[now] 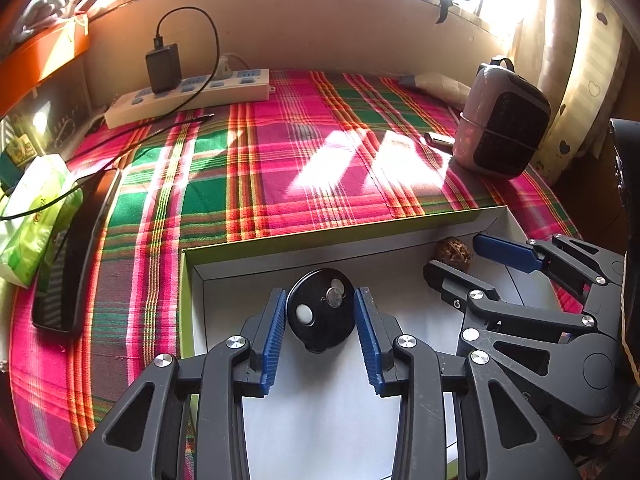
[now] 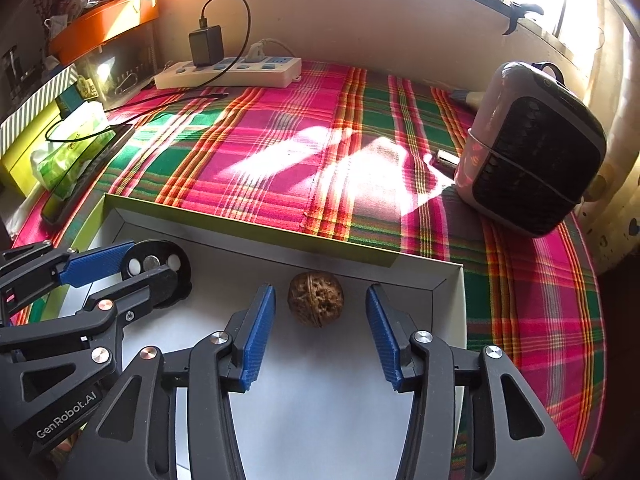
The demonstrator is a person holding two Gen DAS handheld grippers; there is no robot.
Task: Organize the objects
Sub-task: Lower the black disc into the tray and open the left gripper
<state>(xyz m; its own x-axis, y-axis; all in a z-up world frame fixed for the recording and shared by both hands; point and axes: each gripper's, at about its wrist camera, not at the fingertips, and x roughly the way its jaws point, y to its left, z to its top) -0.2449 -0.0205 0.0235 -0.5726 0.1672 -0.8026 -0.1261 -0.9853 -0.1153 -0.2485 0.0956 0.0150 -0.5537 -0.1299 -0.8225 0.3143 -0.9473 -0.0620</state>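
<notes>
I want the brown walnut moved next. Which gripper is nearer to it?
Right. The right gripper has its open blue fingers on either side of the brown walnut in the white box. The left gripper flanks the black round disc, off to the walnut's left.

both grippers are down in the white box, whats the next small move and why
Probably lift both grippers straight up and out of the white box. The walnut sits on the box floor between the right gripper's open jaws, clear of both pads. The black round disc likewise lies flat between the left gripper's jaws, apparently released. Both items look placed, so retreating seems right.
</notes>
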